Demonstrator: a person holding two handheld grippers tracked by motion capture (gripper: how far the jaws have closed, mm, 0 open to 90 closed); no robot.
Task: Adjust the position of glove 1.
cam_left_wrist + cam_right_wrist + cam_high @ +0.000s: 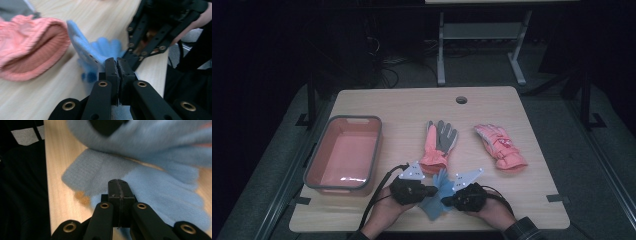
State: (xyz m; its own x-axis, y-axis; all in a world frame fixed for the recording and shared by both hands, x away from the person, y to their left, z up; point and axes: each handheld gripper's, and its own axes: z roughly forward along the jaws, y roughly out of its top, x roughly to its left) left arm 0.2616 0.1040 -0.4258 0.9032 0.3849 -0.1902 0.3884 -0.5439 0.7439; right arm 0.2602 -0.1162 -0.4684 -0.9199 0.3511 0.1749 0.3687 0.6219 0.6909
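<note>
Pale woodgrain table [402,107], fuzzy blue knit gloves [438,195] between both grippers' jaws.

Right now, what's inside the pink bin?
The bin looks empty: its bare pink floor shows, with a glare streak near the front. The strip just behind its near wall is hidden from the high view.

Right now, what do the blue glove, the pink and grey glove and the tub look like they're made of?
Blue glove: soft knit or fleece, judging by its fuzzy, matte surface. Pink and grey glove: ribbed knit cuff; the grey palm looks like a coating, though that's uncertain. Tub: probably plastic, with smooth pink walls, a grey rim and a glossy highlight on the floor.
</note>
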